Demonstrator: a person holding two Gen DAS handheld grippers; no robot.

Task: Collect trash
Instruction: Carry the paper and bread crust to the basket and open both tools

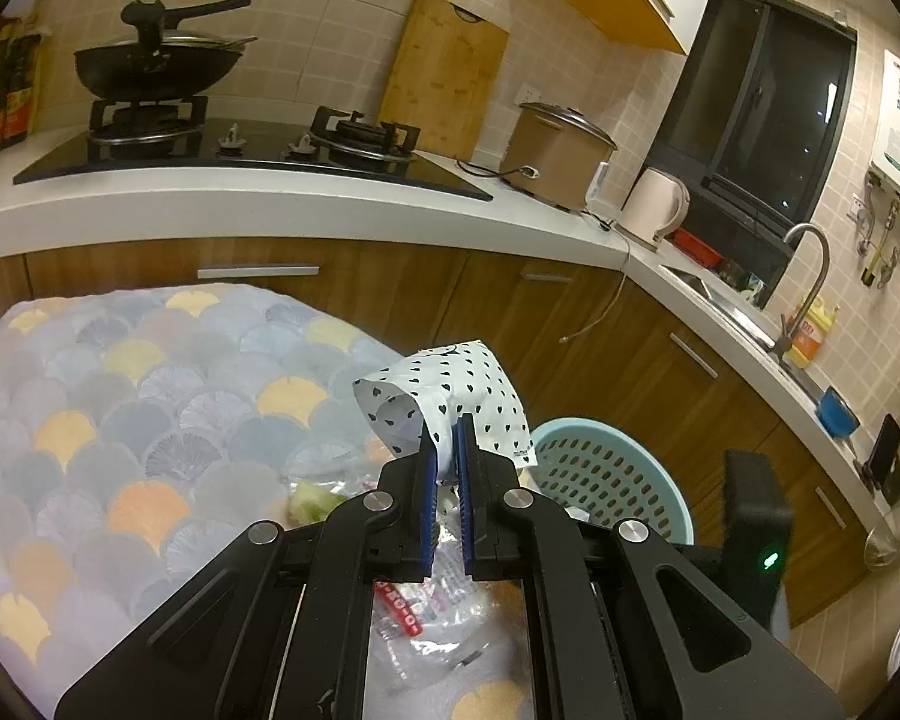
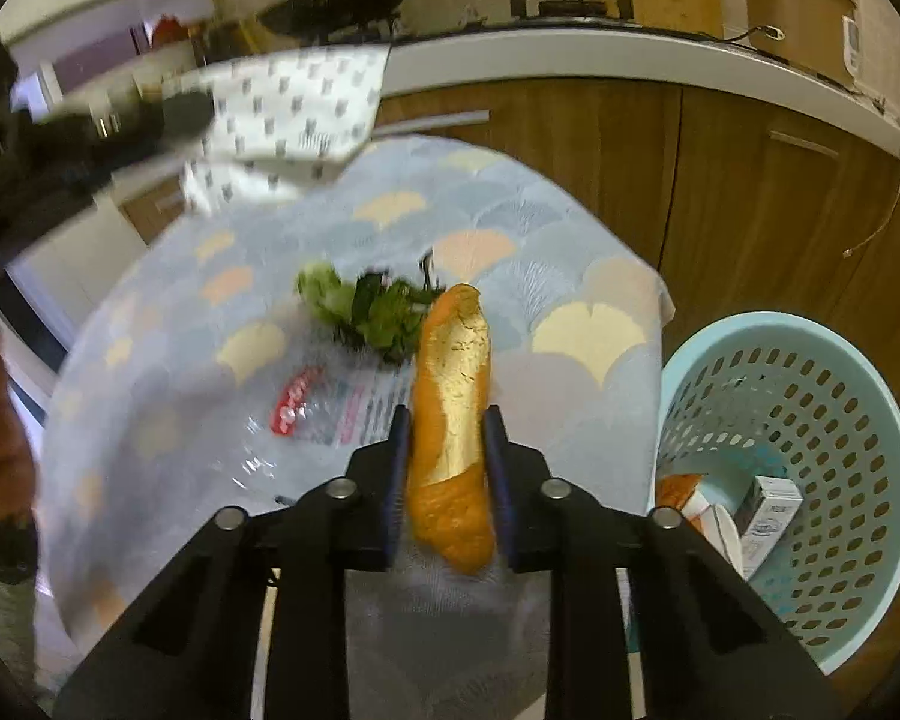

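My left gripper [image 1: 447, 429] is shut on a white paper bag with black hearts [image 1: 450, 396] and holds it above the table, near the light blue perforated basket [image 1: 606, 474]. The bag also shows blurred in the right wrist view [image 2: 288, 114]. My right gripper [image 2: 444, 420] is shut on an orange and gold wrapper [image 2: 453, 414], held over the table's edge. Green leafy scraps [image 2: 366, 312] and a clear plastic wrapper with a red label [image 2: 324, 414] lie on the patterned tablecloth [image 2: 570, 324]. The basket [image 2: 810, 396] holds a small carton [image 2: 768, 510] and other trash.
A counter [image 1: 270, 198] with a stove and wok [image 1: 150, 66], a rice cooker [image 1: 552, 150], a kettle [image 1: 654, 204] and a sink [image 1: 720, 300] runs behind the table. Wooden cabinets [image 1: 630, 330] stand below. A vegetable scrap [image 1: 315, 504] lies by the left gripper.
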